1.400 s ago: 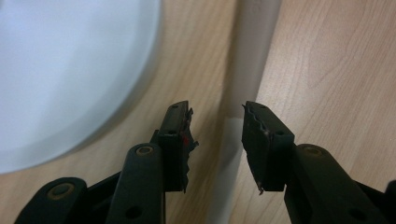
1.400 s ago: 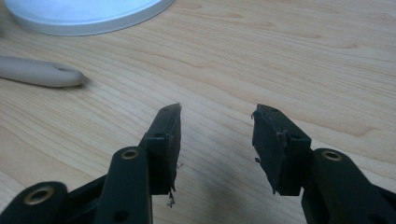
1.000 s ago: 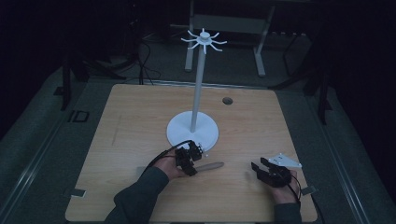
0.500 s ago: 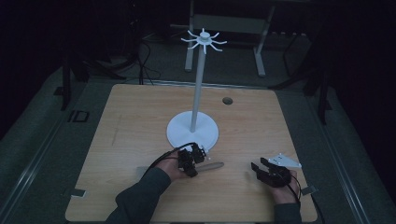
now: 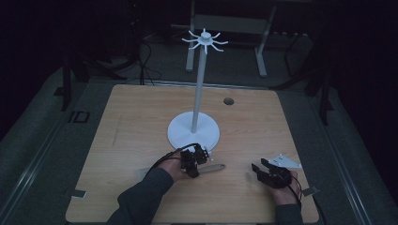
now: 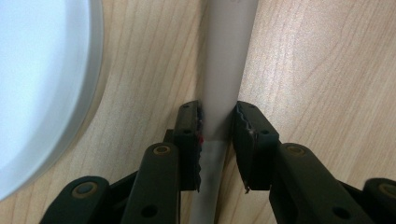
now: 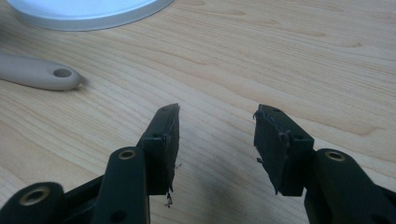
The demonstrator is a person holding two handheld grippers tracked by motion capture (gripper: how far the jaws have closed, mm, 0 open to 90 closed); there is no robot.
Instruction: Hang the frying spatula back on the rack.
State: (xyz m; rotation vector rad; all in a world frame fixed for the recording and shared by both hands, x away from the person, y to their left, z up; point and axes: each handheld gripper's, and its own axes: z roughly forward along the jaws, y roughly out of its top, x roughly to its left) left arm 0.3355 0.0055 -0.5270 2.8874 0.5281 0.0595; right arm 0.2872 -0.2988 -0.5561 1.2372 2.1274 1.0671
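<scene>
A pale grey-beige utensil handle lies flat on the wooden table, just in front of the white stand's round base. My left gripper is shut on this handle, one jaw pressed against each side. In the high view the left gripper sits over the utensil, whose rounded end with a hanging hole points right. My right gripper is open and holds nothing, low over bare wood at the front right. The handle end lies to its left.
The stand's thin pole rises from the base to a ring of hooks. A small dark round spot marks the far side of the table. The base rim is close to the left gripper, and the base lies ahead of the right gripper.
The left hand and its gripper have shifted very slightly along the utensil. The right gripper and the stand have stayed where they were.
</scene>
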